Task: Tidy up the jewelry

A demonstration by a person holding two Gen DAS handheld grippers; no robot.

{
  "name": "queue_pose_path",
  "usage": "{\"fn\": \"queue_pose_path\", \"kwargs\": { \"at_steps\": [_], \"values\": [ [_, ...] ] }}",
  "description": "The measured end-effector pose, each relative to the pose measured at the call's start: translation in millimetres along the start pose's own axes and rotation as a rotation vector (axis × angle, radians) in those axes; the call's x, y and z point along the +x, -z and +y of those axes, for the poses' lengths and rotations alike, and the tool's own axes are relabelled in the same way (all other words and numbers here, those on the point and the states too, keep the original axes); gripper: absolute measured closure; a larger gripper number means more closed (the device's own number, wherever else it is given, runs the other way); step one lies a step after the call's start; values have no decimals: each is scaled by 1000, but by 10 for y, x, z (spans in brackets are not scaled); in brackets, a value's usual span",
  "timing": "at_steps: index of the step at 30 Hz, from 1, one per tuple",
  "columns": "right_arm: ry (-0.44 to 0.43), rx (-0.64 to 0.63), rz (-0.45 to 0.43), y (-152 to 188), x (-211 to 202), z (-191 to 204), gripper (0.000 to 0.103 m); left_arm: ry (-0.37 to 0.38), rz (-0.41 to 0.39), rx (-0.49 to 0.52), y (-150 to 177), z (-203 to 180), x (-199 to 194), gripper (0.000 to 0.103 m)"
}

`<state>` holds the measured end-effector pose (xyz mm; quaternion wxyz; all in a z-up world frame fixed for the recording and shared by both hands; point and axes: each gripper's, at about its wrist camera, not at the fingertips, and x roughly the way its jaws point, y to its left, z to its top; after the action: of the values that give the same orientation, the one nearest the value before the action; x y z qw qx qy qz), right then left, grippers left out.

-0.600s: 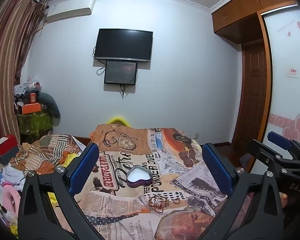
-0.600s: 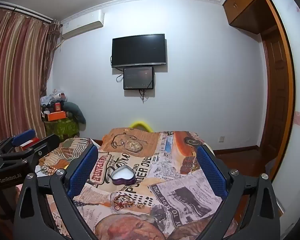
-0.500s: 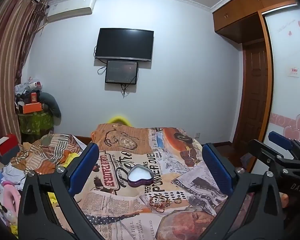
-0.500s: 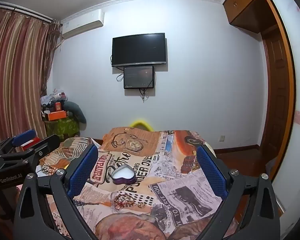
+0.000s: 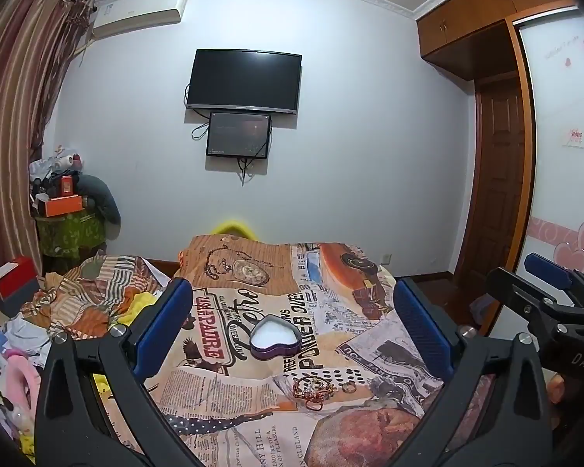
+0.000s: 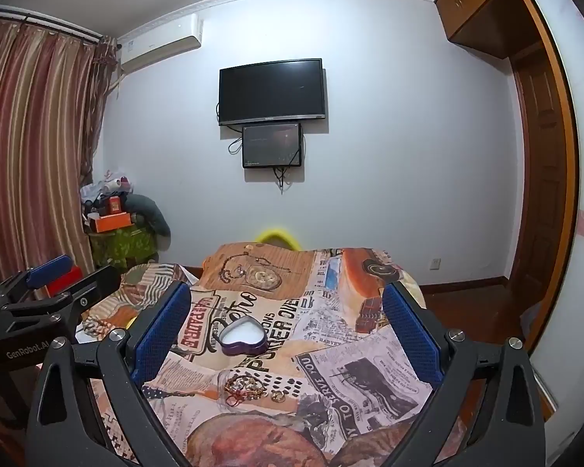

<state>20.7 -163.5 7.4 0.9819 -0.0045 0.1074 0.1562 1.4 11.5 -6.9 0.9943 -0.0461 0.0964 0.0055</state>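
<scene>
A purple heart-shaped box [image 5: 275, 339] with a white inside lies open on a newspaper-print cloth [image 5: 214, 389]; it also shows in the right wrist view [image 6: 242, 335]. A small heap of gold jewelry [image 5: 313, 386] with a loose ring [image 5: 349, 388] lies just in front of it, also in the right wrist view [image 6: 245, 386]. My left gripper [image 5: 292, 330] is open and empty, above and short of the heap. My right gripper [image 6: 288, 330] is open and empty, likewise held back. Each gripper shows at the edge of the other's view.
The cloth covers a table or bed that drops off at its right edge to a wooden floor [image 6: 467, 299]. Crumpled striped bedding [image 5: 89, 292] and clutter lie to the left. A wall TV [image 5: 244, 79], curtains [image 6: 31, 148] and a wardrobe door [image 5: 502, 179] surround the space.
Both views have shifted very slightly; the grippers stay open and nothing on the cloth has moved.
</scene>
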Motion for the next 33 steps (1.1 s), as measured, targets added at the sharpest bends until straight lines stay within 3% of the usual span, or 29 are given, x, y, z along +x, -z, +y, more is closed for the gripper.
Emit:
{"fn": "queue_pose_path", "kwargs": {
  "at_steps": [33],
  "values": [
    [-2, 2, 7, -23, 4, -13, 5, -5, 23, -8, 28, -9, 41, 0]
  ]
}}
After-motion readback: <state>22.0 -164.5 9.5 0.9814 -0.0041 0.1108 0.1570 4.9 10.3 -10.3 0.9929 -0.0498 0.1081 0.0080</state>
